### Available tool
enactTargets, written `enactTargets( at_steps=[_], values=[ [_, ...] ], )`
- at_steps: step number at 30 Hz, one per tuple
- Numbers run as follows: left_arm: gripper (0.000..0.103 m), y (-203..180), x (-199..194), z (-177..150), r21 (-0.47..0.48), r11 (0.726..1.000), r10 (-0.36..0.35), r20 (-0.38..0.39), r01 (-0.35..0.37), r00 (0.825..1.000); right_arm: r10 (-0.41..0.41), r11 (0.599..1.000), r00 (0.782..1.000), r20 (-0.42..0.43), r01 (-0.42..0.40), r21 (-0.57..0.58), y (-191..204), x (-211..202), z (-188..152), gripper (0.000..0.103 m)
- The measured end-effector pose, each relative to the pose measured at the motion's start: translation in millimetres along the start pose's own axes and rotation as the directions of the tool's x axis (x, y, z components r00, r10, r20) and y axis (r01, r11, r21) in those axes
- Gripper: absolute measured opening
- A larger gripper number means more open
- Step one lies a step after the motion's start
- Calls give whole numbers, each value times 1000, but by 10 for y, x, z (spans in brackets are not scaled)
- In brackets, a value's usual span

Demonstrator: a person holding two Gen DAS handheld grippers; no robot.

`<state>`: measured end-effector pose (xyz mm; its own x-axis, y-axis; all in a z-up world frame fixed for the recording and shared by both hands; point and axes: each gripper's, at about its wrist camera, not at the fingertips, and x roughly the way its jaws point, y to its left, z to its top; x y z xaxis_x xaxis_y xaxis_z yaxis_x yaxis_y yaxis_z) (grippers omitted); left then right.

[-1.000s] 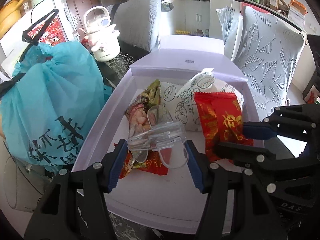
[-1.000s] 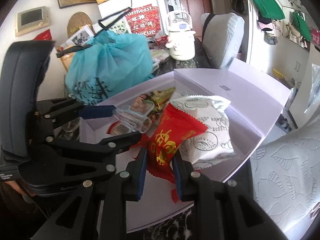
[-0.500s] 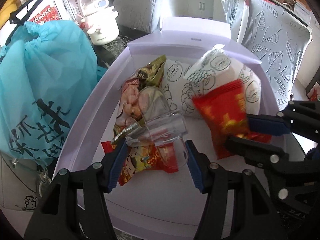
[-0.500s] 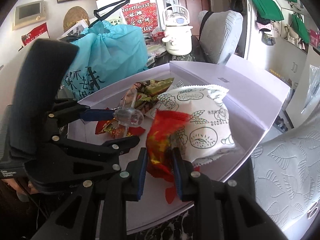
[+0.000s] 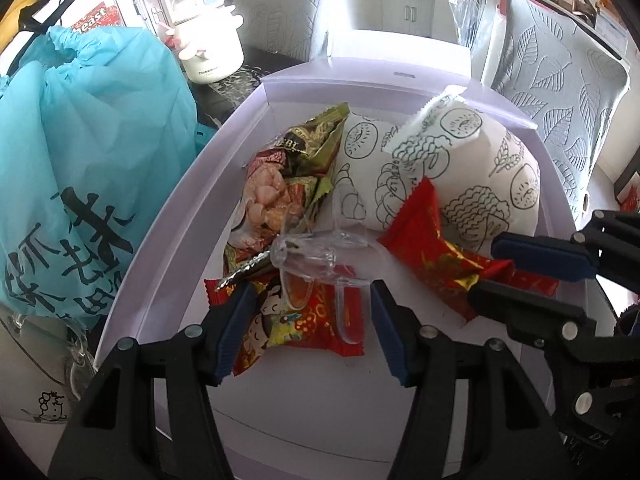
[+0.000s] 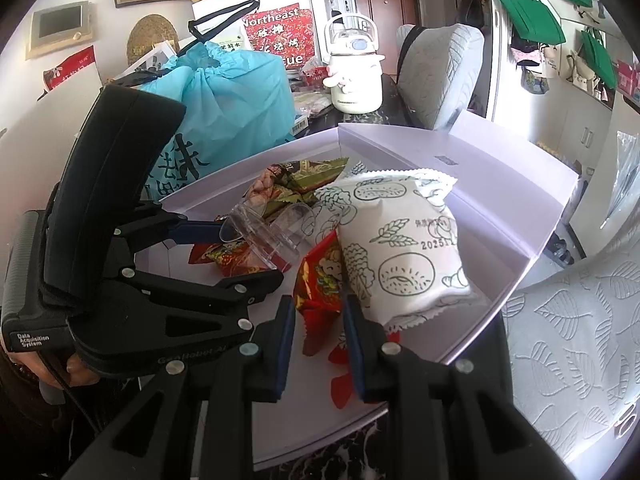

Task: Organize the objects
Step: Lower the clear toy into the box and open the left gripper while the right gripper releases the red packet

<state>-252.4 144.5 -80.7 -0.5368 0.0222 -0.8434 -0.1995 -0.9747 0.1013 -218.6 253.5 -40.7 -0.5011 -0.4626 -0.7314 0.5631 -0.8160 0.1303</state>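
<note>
A shallow lilac box (image 5: 176, 200) holds several snack packets. My left gripper (image 5: 310, 300) hangs low over its near left part, shut on a clear plastic piece (image 5: 320, 256) that sits just above a red packet with a cartoon figure (image 5: 296, 320). My right gripper (image 6: 318, 312) is shut on a red snack packet (image 6: 320, 276), which leans against a white packet with line drawings (image 6: 400, 248). A green and brown packet (image 5: 316, 140) lies further back. In the right wrist view the left gripper (image 6: 248, 254) shows at the left, with the clear plastic piece (image 6: 264, 236) between its pads.
A teal drawstring bag (image 5: 88, 140) stands against the box's left side. A white kettle (image 5: 208, 40) sits behind it on the dark table. Chairs with grey leaf-pattern covers (image 5: 560, 92) stand beyond and to the right of the box. The box's lid (image 6: 500, 184) lies open at the back.
My left gripper has sunk toward the box with the clear piece in it. The red packet in my right gripper has dropped from upright to leaning on the white packet.
</note>
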Motion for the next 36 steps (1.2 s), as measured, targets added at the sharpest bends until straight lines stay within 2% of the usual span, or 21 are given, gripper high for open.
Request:
enactTargets(
  at_steps=[3, 8, 12, 14, 16, 22, 32, 36],
  values=[
    [57, -3, -19, 3, 9, 1000, 9, -9, -9, 1000, -4, 1000, 1000, -7, 4, -6, 7, -14, -3, 25],
    [57, -46, -182, 5, 21, 999, 24, 42, -25, 999, 4, 1000, 1000, 17, -4, 26, -36, -132, -11, 25],
    [57, -19, -237, -4, 6, 1000, 19, 46, -19, 999, -26, 998, 999, 42, 24, 57, -85, -235, -15, 26],
    [57, -5, -299, -9, -7, 1000, 12, 50, -12, 999, -38, 997, 998, 43, 35, 67, -110, -276, -17, 36],
    [57, -7, -359, -1, -11, 1000, -5, 61, 5, 998, -47, 996, 998, 49, 44, 78, -138, -324, -13, 42],
    [59, -40, -573, 42, -17, 1000, -6, 108, 8, 994, -78, 988, 994, 76, 67, 138, -205, -533, -35, 52],
    [76, 3, -1104, -3, -37, 999, 12, 210, -4, 978, -156, 980, 980, 126, 137, 145, -60, -970, -42, 68],
    [77, 5, -1315, -92, -38, 999, 4, 237, 5, 971, -186, 975, 973, 134, 165, 151, 22, -1143, -63, 74]
  ],
)
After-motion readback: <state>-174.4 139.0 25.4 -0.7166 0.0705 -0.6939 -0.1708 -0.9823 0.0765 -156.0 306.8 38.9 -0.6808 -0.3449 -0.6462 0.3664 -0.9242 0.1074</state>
